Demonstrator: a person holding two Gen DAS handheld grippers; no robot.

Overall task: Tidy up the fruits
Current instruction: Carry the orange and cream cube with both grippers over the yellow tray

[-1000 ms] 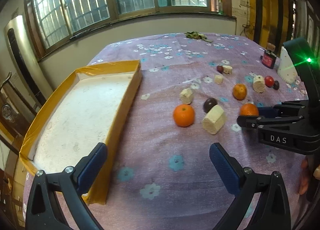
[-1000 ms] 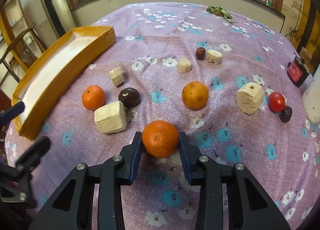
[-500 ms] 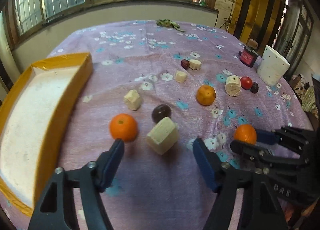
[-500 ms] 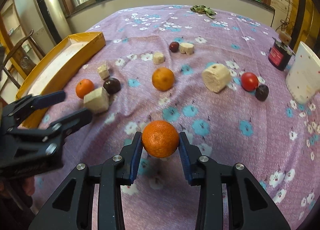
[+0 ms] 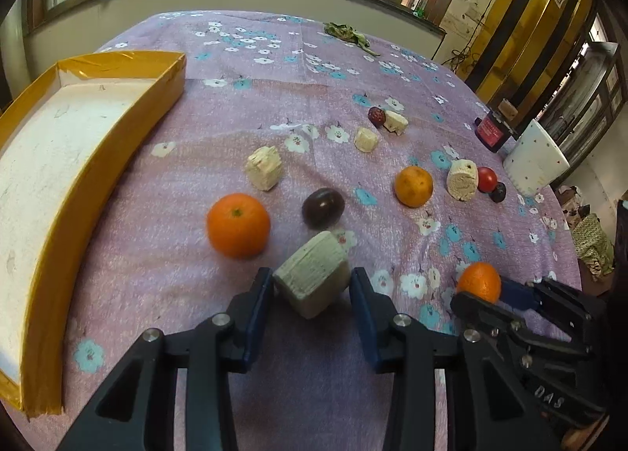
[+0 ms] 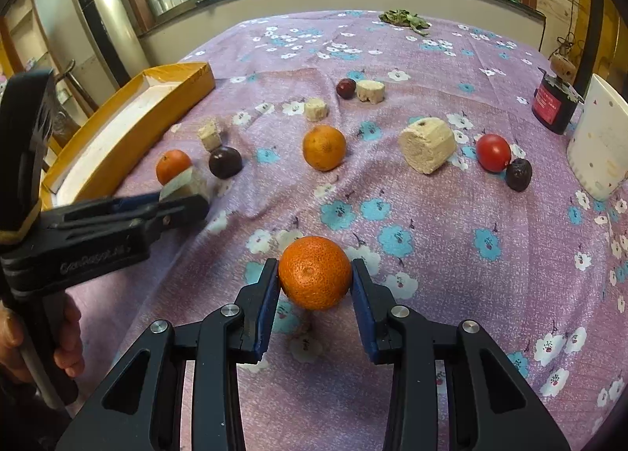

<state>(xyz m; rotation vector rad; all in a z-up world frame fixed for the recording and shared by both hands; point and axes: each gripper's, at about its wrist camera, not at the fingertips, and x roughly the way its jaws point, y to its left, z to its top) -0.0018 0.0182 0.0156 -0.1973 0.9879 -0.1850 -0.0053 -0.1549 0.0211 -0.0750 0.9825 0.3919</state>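
- Left tool (image 5: 312, 288), black with blue pads, has its jaws partly closed around a pale, rough-cut foam-like block (image 5: 314, 278); the pads sit at the block's flanks, though whether they press it I cannot tell.
- Shallow yellow-rimmed cardboard tray (image 5: 129, 129) with a white floor lies at the far left on the purple floral cloth (image 5: 235, 105) covering the tabletop.
- Round orange mandarin (image 5: 238, 225) rests just beside the block, a glossy dark plum (image 5: 323, 207) behind it.
- Further right lie another mandarin (image 6: 324, 147), a cylindrical pale chunk (image 6: 427, 150), a smooth red tomato (image 6: 493, 152) and a small dark fruit (image 6: 518, 174).
- Right tool (image 6: 314, 286) is clamped on a pebbly-skinned orange mandarin (image 6: 315, 272), pads at its widest girth, apparently held above the cloth.
- Judging by looks, the mandarin is firm yet bruisable and light; gripping across the equator with gentle pressure suits it. The block likely weighs little and crumbles at edges.
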